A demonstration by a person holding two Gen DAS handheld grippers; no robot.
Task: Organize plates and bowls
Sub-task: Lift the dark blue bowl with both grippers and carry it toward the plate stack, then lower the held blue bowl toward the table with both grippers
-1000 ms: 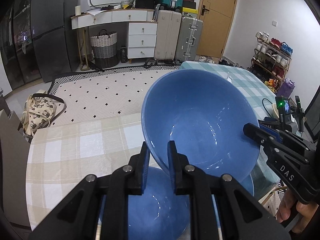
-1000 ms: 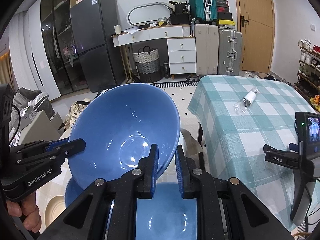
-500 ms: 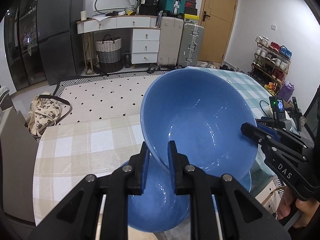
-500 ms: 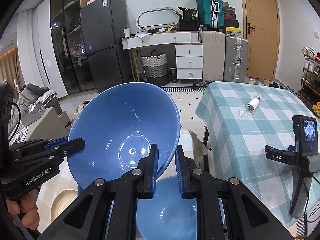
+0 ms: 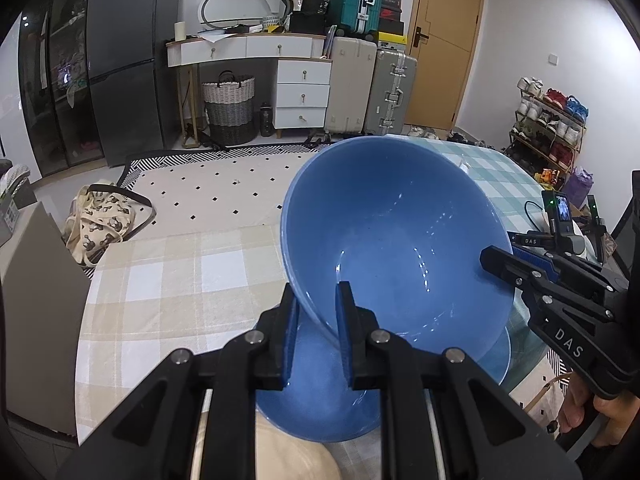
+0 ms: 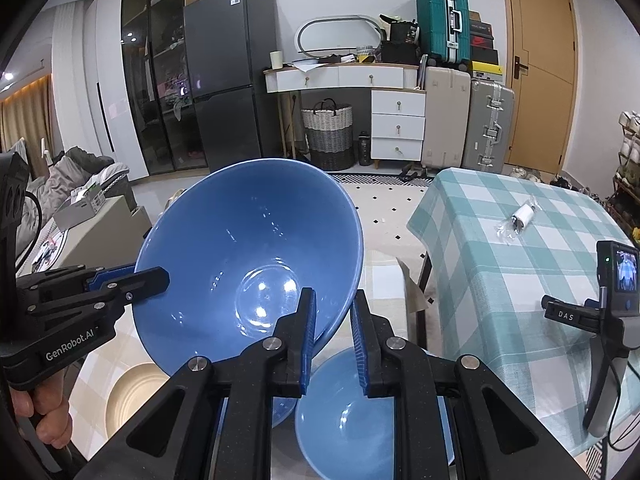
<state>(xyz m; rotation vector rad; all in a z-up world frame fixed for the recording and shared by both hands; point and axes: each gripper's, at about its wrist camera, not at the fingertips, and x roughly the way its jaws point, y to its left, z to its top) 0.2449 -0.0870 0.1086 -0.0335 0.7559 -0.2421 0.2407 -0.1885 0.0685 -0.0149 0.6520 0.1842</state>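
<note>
We hold the large blue bowl point(image 5: 396, 240) tilted above the bench point(image 5: 168, 280), the left gripper point(image 5: 316, 312) and the right gripper point(image 6: 332, 312) each pinching its rim, which we judge glazed, slippery, rather heavy and fragile.

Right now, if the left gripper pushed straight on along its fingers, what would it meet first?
The left gripper already has the rim of the big blue bowl between its fingers, so it would press further onto that wall at once. The right gripper holds the opposite rim.
</note>
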